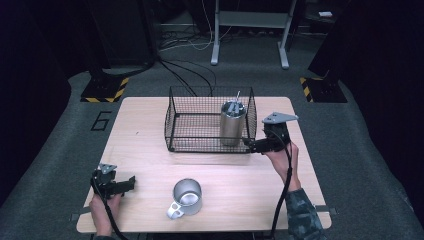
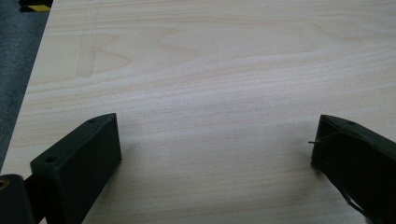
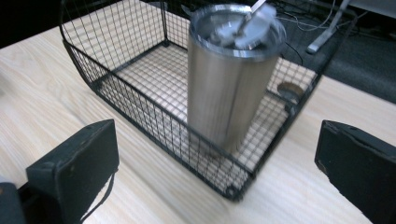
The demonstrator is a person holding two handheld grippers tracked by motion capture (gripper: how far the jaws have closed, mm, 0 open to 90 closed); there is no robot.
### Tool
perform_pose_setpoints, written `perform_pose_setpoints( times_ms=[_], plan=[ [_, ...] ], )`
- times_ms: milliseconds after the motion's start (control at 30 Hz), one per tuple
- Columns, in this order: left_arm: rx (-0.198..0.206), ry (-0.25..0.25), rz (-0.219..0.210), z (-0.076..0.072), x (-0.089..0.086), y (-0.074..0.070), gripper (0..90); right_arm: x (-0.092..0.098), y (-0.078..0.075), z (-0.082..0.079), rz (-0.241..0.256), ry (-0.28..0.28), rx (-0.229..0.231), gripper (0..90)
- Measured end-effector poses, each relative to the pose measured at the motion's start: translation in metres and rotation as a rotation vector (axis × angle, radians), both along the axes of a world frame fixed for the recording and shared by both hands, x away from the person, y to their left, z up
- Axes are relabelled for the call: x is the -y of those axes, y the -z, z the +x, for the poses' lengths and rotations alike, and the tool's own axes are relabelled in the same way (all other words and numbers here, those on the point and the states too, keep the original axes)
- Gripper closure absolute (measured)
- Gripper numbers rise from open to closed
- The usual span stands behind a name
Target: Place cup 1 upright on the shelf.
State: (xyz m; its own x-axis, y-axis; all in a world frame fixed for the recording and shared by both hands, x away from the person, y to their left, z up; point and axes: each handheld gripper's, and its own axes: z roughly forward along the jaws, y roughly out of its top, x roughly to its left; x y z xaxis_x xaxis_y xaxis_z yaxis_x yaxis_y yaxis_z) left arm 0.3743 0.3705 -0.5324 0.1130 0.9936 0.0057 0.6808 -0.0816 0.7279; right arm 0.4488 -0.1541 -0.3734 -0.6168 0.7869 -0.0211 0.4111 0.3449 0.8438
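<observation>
Left gripper (image 1: 131,181) down at about 8 o'clock on the wooden table (image 1: 145,150), held low by the person's left hand (image 1: 102,210). Jaws spread wide in the left gripper view (image 2: 217,144), just bare wood grain between them, gripping nothing.

Steel mug (image 1: 188,196) around 6 o'clock, near the front edge, handle pointing toward 7 o'clock. Well apart from both grippers.

Black wire basket (image 1: 200,145) sitting around 12 o'clock from the mug, toward the far side of the table. Stainless tumbler (image 1: 233,122) standing upright inside, over at the basket's right end, clear lid on top with a metal straw (image 1: 238,95) sticking out.

Right gripper (image 1: 249,145) at roughly 3 o'clock, just beside the basket's near right corner, right hand (image 1: 282,157) wrapped round it. Jaws wide apart here too (image 3: 217,158), empty, looking straight at the tumbler (image 3: 231,74) through the basket mesh (image 3: 154,126).
</observation>
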Motion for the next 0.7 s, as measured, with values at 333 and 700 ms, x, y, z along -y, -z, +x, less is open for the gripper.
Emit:
perform_pose_setpoints(
  times_ms=[333,700],
  plan=[
    [-0.003,-0.002,0.000,0.000,0.000,0.000,1.3,0.031,0.047,-0.014,0.013,0.044,-0.056,0.0],
    [-0.003,-0.002,0.000,0.000,0.000,0.000,1.3,0.062,0.111,-0.025,-0.010,0.128,-0.149,0.0]
  ],
)
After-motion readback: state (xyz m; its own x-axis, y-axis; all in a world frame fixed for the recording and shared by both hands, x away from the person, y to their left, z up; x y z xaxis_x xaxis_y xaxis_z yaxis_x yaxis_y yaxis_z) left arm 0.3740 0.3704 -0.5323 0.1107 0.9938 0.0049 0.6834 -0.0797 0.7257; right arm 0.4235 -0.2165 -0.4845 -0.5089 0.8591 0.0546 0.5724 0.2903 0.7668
